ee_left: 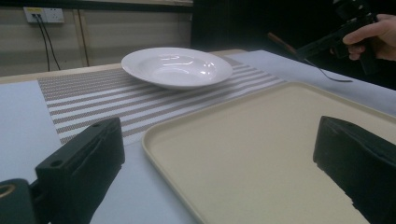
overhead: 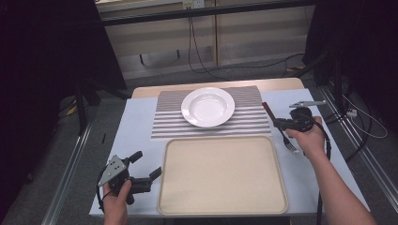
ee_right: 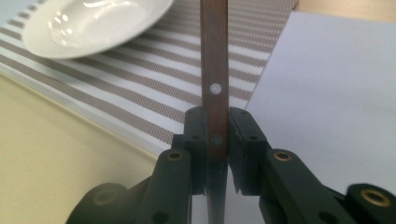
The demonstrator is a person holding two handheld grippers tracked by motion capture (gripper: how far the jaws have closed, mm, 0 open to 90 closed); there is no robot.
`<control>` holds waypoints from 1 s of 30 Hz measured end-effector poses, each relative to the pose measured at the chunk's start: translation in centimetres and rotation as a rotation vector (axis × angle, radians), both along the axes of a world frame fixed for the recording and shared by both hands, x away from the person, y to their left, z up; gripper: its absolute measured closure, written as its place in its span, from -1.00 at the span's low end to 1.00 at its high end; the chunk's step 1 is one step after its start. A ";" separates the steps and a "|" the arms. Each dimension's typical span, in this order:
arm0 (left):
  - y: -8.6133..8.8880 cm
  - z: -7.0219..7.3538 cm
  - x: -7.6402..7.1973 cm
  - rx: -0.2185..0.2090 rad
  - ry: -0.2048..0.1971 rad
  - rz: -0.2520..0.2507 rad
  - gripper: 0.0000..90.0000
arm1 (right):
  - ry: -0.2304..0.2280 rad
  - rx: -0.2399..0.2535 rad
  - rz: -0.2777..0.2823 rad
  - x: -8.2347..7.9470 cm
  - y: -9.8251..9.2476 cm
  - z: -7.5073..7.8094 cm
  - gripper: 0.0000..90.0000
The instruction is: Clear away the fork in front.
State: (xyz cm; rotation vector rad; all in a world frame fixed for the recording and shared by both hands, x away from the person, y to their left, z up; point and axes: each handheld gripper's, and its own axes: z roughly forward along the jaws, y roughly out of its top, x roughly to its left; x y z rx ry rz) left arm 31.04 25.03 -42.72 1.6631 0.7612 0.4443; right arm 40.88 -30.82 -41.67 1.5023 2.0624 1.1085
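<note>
A fork point(overhead: 292, 144) with a brown wooden handle point(ee_right: 215, 60) is clamped in my right gripper point(overhead: 280, 123), right of the striped placemat point(overhead: 169, 123). In the right gripper view the jaws of the right gripper point(ee_right: 215, 127) press on both sides of the handle. The handle points away toward the white deep plate point(overhead: 208, 107), and the tines point back toward the person. My left gripper point(overhead: 147, 164) stands open at the front left corner of the beige tray point(overhead: 223, 174). Nothing lies between the jaws of the left gripper point(ee_left: 219, 140), which straddle the tray's edge point(ee_left: 159, 140).
The plate point(ee_left: 177, 67) sits at the far middle of the placemat point(ee_left: 88, 100). The tray point(ee_right: 46, 154) holds nothing. A pale blue cloth point(overhead: 136, 126) covers the table. Black stands and cables are on the floor around the table.
</note>
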 end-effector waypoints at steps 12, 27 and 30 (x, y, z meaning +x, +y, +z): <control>-0.5 0.1 0.1 0.003 0.000 -0.003 -0.95 | -0.181 0.177 0.052 -5.0 1.1 2.3 0.74; -2.2 1.4 1.0 -0.004 0.021 -0.037 -0.96 | -0.270 0.334 0.156 -7.9 5.2 0.9 0.74; -2.9 1.9 1.2 0.005 0.024 -0.048 -0.96 | -0.290 0.317 0.177 -8.0 6.2 0.9 0.74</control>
